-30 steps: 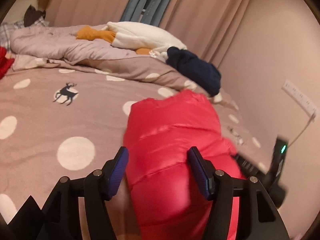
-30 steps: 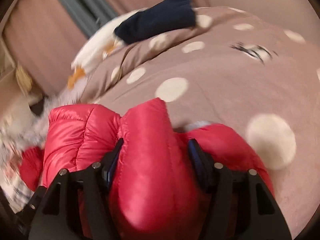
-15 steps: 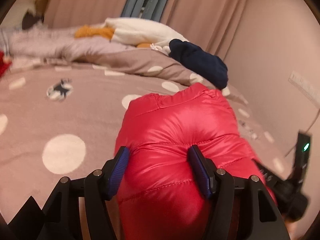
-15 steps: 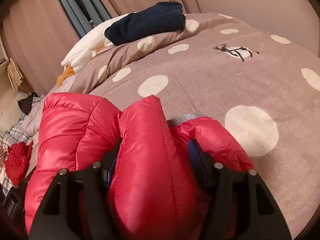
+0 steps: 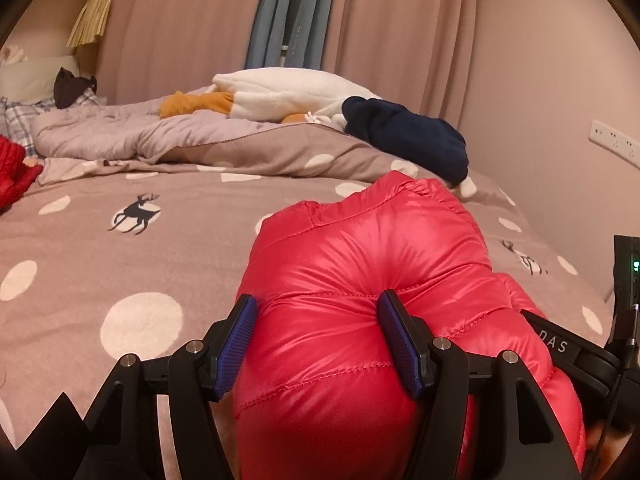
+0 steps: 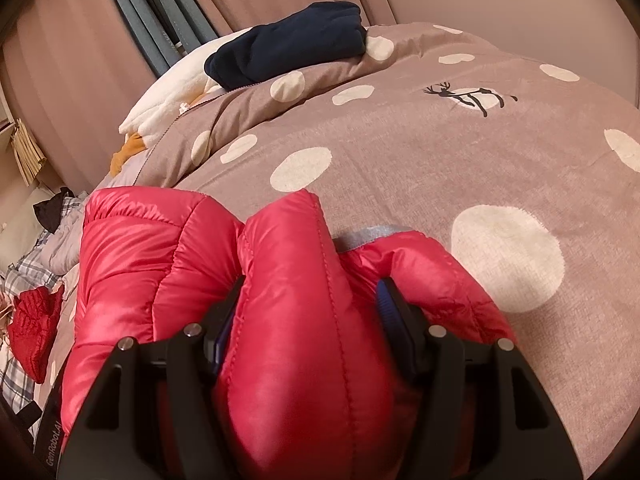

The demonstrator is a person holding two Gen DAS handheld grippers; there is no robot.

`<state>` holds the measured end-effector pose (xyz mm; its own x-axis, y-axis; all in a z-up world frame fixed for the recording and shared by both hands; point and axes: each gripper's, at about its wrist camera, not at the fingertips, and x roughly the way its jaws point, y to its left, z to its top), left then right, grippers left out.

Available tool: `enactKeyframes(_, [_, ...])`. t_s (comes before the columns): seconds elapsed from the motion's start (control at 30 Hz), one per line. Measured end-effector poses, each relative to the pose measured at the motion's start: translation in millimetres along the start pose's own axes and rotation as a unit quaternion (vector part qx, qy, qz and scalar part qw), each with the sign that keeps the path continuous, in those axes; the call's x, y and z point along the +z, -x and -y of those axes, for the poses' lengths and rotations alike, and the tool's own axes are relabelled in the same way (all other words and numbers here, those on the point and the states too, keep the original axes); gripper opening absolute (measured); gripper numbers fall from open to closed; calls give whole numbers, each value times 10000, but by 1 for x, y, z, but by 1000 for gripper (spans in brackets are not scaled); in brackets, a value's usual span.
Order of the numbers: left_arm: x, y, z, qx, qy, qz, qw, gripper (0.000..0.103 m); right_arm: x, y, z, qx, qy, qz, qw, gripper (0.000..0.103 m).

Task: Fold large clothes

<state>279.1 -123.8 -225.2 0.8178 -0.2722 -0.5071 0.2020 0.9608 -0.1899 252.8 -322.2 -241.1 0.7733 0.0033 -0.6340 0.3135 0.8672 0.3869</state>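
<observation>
I note both claws half-open and clamped on the red puffer jacket (image 5: pixel 360 280), which lies bunched on the dotted bedspread (image 5: pixel 120 264). Since a second ago, my left gripper (image 5: pixel 318 338) has dipped; my right gripper (image 6: pixel 306 322) has held steady.

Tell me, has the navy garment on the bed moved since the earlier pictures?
No. The navy garment lies at the same place on the folded duvet, beside the white plush.

A dotted brown bedspread (image 5: pixel 120 248) carries the red puffer jacket (image 5: pixel 360 264), a navy garment (image 5: pixel 408 140) and a white plush (image 5: pixel 288 92).
</observation>
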Motion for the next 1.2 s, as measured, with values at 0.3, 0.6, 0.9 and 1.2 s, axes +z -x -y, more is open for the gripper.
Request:
enactKeyframes(0.3, [0, 2, -1, 2, 3, 47, 10000, 63, 1, 0, 1, 68, -48, 29, 10000, 61])
enactKeyframes(0.6, [18, 18, -29, -139, 688, -303, 9971, 81, 14, 15, 12, 583, -282, -282, 9975, 79])
enactKeyframes(0.9, [18, 23, -120, -1277, 2795, -982, 9465, 102, 11, 85, 69, 908, -830, -232, 9921, 103])
enactKeyframes(1.2, [-15, -41, -62, -3264, 2448, -2370, 8817, 103, -45, 43, 36, 2689, -1334, -1228, 9459, 103])
